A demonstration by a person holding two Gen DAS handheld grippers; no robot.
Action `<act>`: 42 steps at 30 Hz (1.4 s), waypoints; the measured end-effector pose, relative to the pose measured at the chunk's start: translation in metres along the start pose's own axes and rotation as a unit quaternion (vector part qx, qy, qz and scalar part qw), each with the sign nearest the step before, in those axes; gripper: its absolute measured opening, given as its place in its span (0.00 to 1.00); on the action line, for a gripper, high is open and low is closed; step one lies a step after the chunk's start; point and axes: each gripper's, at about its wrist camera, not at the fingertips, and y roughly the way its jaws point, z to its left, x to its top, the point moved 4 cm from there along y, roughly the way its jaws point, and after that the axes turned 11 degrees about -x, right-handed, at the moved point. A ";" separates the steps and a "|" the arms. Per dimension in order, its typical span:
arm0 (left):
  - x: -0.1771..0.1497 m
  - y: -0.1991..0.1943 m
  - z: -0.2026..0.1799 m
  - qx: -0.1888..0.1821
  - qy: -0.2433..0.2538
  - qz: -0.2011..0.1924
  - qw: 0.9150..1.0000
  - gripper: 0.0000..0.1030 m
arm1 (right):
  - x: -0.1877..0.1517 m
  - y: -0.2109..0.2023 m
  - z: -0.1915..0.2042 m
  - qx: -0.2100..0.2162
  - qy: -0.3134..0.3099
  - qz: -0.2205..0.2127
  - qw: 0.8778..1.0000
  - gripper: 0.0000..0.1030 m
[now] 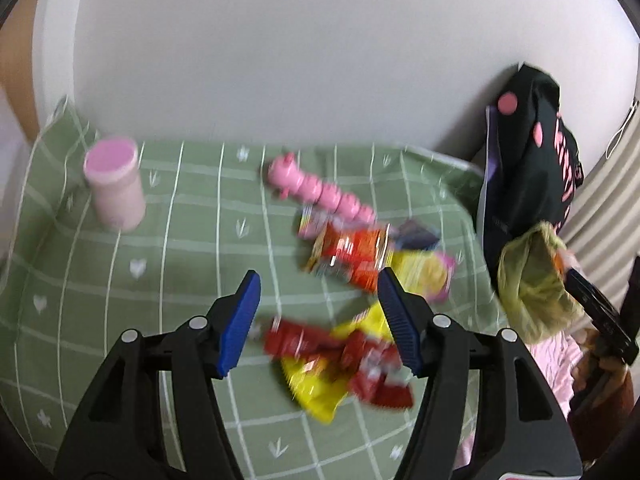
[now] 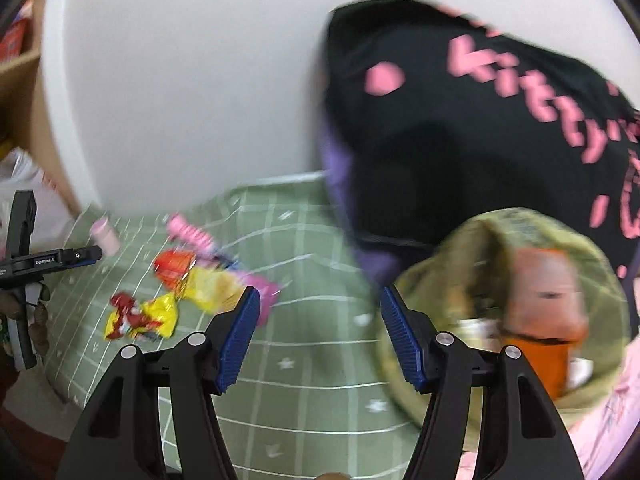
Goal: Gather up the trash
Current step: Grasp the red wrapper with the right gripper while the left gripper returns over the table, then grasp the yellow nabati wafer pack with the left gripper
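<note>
I judge the job barely begun: most of the trash is on the green checked cloth [image 1: 120,300] that covers the worktop, and only a little sits in the bag. My left gripper [image 1: 318,322] hangs with its jaws wide apart and nothing between them, above the nearer red and yellow wrappers [image 1: 340,364], not touching them as far as I can tell through the blur. Beyond those lies a second heap of wrappers [image 1: 360,260], orange, yellow and pink, just beside a pink caterpillar toy [image 1: 320,190], which I take for a toy and not trash. A pink jar [image 1: 116,184] stands upright well apart, near the far left corner of the cloth. My right gripper [image 2: 318,338] is also spread open and empty, beside the mouth of the yellow-green trash bag [image 2: 432,264] at the worktop's right edge. Inside the bag I can make out an orange packet [image 2: 548,304] and something pale, too smeared to name. A black bag with pink lettering [image 2: 460,120] leans on the wall behind it. Both heaps are left to move.
</note>
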 end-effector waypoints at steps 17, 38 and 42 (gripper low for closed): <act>-0.034 -0.051 0.036 0.065 -0.047 -0.032 0.996 0.56 | -0.016 0.064 0.191 0.221 -0.152 0.065 0.961 0.49; -0.055 0.053 -0.003 0.026 0.046 0.080 0.995 0.56 | -0.024 0.059 0.103 0.065 -0.036 0.125 0.989 0.35; -0.066 0.062 -0.023 -0.014 0.029 0.089 0.996 0.56 | -0.039 0.049 0.067 0.031 -0.016 0.130 0.991 0.35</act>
